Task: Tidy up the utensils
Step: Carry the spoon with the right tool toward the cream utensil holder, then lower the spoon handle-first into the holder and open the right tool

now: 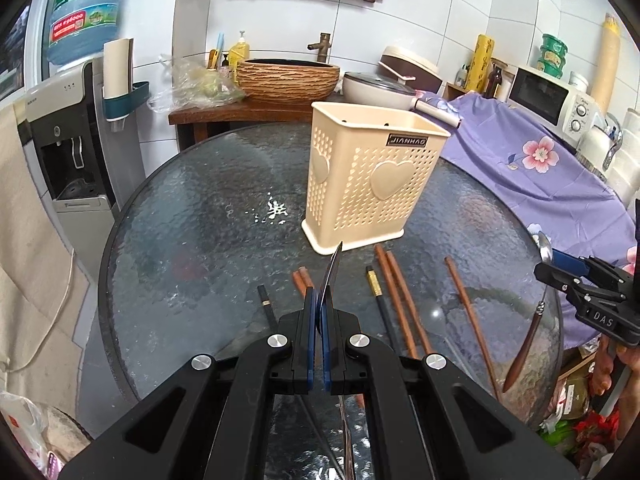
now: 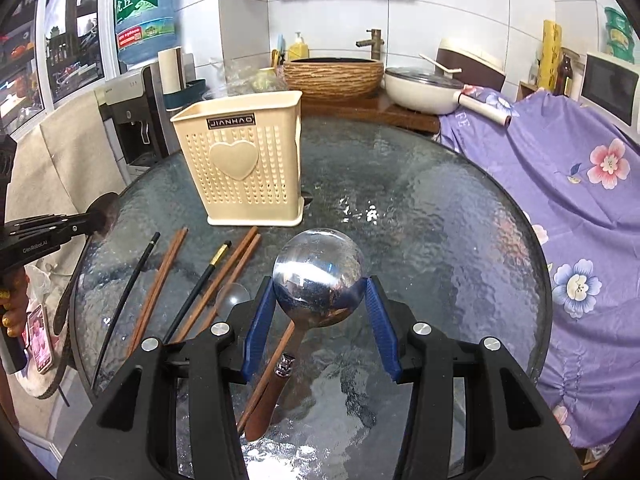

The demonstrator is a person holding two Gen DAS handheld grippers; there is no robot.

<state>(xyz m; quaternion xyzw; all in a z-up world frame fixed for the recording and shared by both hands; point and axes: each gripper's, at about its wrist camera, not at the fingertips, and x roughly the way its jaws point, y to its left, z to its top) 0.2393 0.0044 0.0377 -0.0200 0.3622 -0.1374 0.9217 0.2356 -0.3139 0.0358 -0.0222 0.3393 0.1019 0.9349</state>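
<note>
Blue-padded left gripper (image 1: 319, 312) — jaws nearly closed, pinching a thin spoon (image 1: 334, 270) seen edge-on, above the glass table (image 1: 192, 240). Right gripper (image 2: 320, 300) — jaws wide, clamping a steel spoon's bowl (image 2: 318, 276). Cream utensil holder (image 2: 240, 160) stands mid-table; wooden and black chopsticks (image 2: 212, 276) lie toward the near edge.

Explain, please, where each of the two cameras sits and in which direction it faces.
Left wrist: sits on the left gripper, faces across the glass table to the cream utensil holder; its fingers clamp an edge-on spoon; the right gripper shows at right.
Right wrist: sits on the right gripper, faces the same holder; its fingers grip a metal spoon; the left gripper and hand show at left.
Shared: holder, table, chopsticks, basin.
</note>
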